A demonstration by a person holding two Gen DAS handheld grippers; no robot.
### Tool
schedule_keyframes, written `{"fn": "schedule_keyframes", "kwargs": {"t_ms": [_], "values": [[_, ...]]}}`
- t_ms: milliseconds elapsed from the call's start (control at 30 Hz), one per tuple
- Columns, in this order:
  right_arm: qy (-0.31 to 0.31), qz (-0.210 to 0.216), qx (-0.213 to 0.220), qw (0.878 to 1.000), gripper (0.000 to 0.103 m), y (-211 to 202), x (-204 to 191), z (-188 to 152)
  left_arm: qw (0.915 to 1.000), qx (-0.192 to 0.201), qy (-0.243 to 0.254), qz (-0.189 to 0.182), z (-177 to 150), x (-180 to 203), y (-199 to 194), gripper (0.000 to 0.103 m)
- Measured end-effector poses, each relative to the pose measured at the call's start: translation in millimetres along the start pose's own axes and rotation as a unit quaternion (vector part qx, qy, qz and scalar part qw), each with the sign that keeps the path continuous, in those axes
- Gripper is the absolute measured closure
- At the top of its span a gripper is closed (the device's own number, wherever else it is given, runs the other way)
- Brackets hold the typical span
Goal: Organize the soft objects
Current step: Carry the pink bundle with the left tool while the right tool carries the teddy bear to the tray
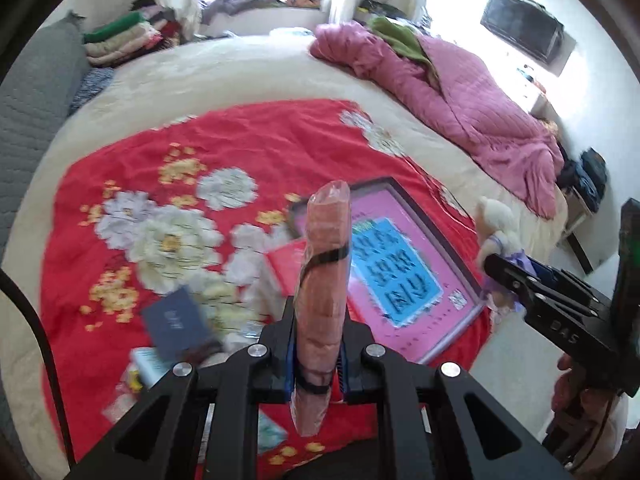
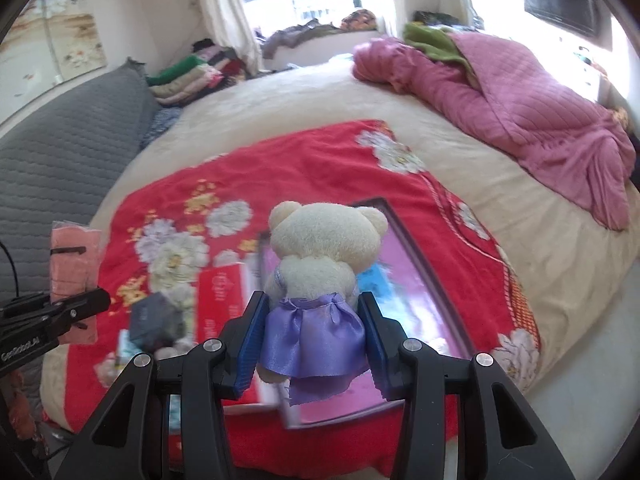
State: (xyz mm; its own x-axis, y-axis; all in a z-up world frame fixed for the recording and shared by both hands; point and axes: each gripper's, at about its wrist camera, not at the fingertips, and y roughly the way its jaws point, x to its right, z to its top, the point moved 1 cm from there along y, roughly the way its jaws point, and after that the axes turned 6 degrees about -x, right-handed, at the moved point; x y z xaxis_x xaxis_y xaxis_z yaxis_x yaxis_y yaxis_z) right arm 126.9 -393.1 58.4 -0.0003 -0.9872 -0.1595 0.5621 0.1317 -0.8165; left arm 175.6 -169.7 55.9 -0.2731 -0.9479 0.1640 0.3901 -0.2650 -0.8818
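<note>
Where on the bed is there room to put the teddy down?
Free: the cream bedspread between the red flowered blanket and the pink quilt. The blanket's far half is bare too. Crowded: its near part, with the pink framed board and boxes.

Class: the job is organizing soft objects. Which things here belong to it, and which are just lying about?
Job:
plush bear, in right gripper
wrapped pink cloth, in left gripper

Lying about:
framed picture
red box
dark booklet

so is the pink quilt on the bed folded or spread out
Neither neatly: the pink quilt lies bunched in a rumpled heap along the bed's far side.
</note>
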Motion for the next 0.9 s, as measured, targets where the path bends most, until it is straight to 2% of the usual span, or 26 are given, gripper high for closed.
{"fn": "schedule_keyframes", "kwargs": {"t_ms": [300,433,600,900], "values": [[-0.005,-0.026,-0.051,0.998,0.056,43,52,-13,0.9964,-0.070,0.047,-0.013,3,76,81,0.087],[0.001,-0.009,-0.071,0.997,0.056,64,66,-22,0.9900,-0.119,0.073,-0.020,-4,101,119,0.087],[-0.019,-0.009,-0.090,0.996,0.056,90,72,-33,0.9834,-0.158,0.084,-0.030,-8,116,148,0.087],[-0.002,0.012,-0.111,0.994,0.055,119,88,-38,0.9766,-0.190,0.100,-0.014,-4,132,180,0.087]]}}
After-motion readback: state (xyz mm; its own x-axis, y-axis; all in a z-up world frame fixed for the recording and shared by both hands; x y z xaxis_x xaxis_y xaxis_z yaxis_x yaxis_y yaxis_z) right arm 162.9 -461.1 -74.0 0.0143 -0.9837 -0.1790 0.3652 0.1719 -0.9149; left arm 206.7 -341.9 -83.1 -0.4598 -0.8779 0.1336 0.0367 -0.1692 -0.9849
